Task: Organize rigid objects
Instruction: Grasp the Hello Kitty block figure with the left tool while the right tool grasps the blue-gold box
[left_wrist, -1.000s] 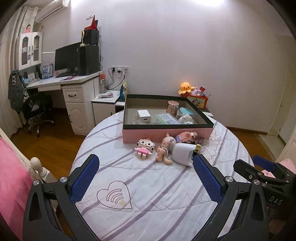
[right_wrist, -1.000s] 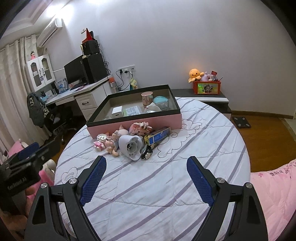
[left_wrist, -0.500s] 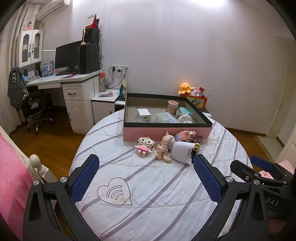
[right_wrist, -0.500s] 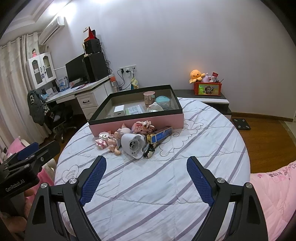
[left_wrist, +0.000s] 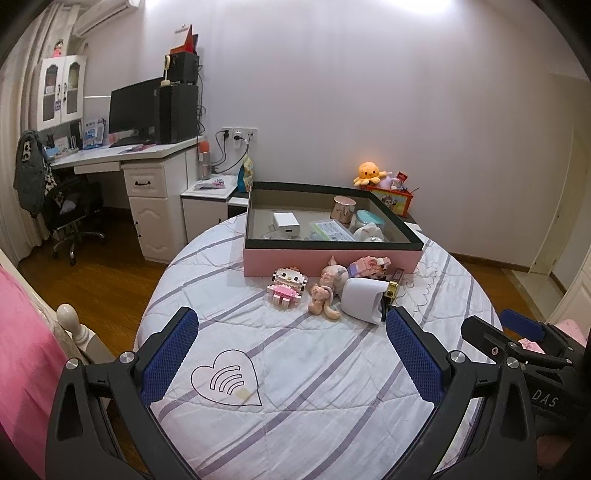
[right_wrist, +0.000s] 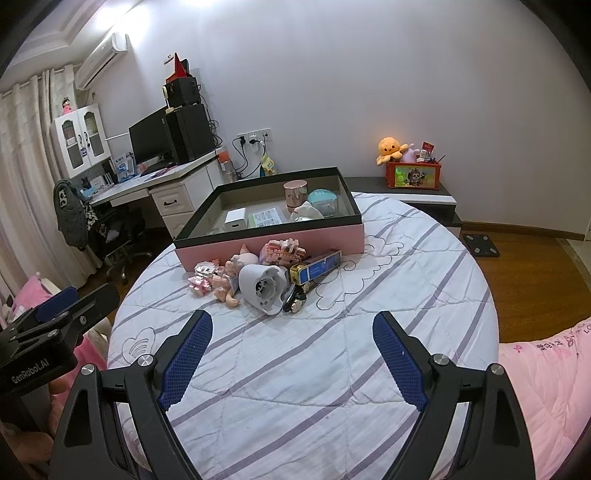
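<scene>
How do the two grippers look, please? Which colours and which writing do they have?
Both are black frames with silver bolts and blue textured pads. The left gripper bears white lettering "GenRobot.AI"; the right gripper shows the letters "DAS". No cables or sleeves are visible.

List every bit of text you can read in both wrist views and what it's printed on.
"GenRobot.AI": body of the left gripper, in the right wrist view.
"DAS": body of the right gripper, in the left wrist view.
Print on the blue-labelled box, the label in the pink storage box and the pink quilt: too blurred to read.
</scene>
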